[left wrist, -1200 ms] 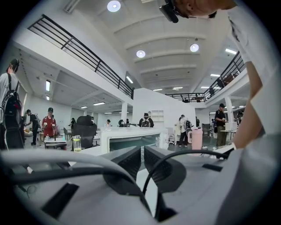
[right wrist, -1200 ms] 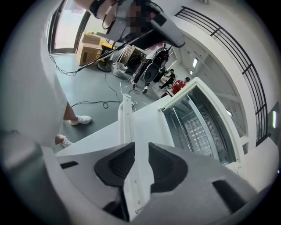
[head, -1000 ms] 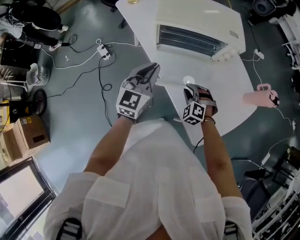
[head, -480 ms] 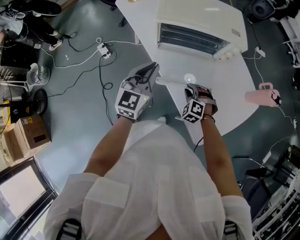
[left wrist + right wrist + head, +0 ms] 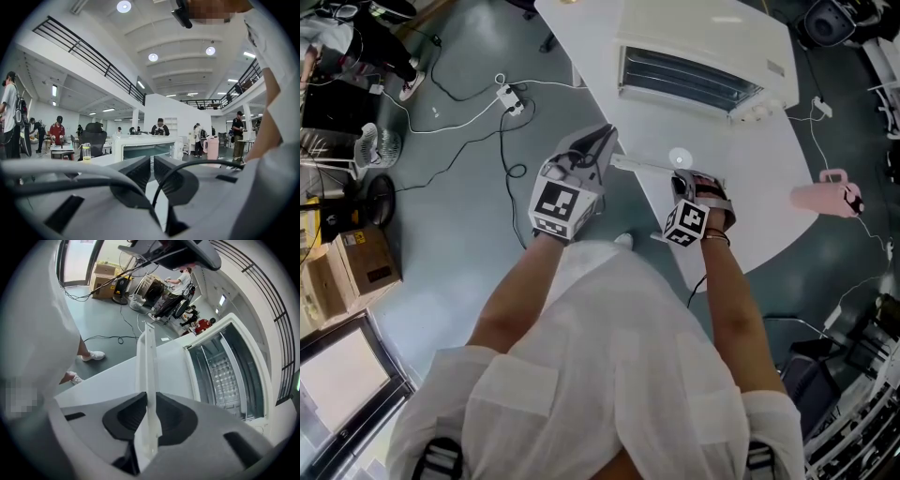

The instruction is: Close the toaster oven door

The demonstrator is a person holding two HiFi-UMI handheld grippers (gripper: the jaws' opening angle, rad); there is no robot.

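The white toaster oven stands on the white table with its door dropped open toward me. The door's white handle bar lies at the door's near edge. My right gripper sits at the bar's right end. In the right gripper view the handle runs between the pads of this gripper, whose jaws are closing and touch the bar on both sides. The oven's rack shows inside. My left gripper hovers off the table's left edge, fingers together and empty, facing the oven.
A pink jug stands at the table's right edge. A glass of yellow liquid is on the far side. Cables and a power strip lie on the floor at left, near a cardboard box. People stand in the background.
The right gripper has edged slightly forward along the handle bar. The left gripper has barely moved.
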